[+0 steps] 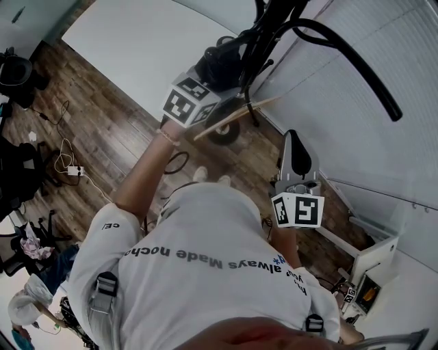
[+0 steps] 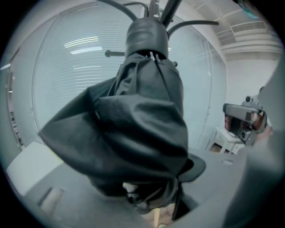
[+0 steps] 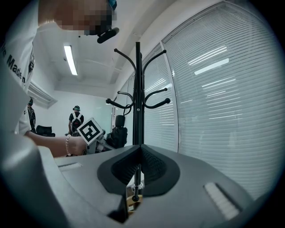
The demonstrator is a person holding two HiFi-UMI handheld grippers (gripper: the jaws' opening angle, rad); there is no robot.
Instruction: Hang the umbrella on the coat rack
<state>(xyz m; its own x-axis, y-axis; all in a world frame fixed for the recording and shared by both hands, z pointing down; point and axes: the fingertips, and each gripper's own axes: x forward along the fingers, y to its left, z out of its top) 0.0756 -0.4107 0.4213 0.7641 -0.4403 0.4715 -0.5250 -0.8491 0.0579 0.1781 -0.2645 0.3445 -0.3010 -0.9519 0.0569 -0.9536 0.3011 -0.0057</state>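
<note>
A black folded umbrella (image 1: 224, 60) with a pale wooden handle (image 1: 236, 113) is held up against the black coat rack (image 1: 356, 61). My left gripper (image 1: 217, 81) is shut on it. In the left gripper view the umbrella's bunched fabric (image 2: 133, 129) fills the space between the grey jaws of the left gripper (image 2: 151, 198), and the rack's curved hooks (image 2: 153, 9) rise just above it. My right gripper (image 1: 298, 156) hangs lower right of the rack, shut with nothing in it. The right gripper (image 3: 141, 160) points level at the rack's pole (image 3: 138, 89), with the umbrella (image 3: 118, 132) at its left.
White slatted blinds (image 1: 383, 137) form the wall behind the rack. A white table (image 1: 137, 34) stands beyond it, and a low white cabinet (image 1: 373, 263) sits at the lower right. Cables (image 1: 68, 167) lie on the wood floor. People (image 3: 76, 118) stand far off.
</note>
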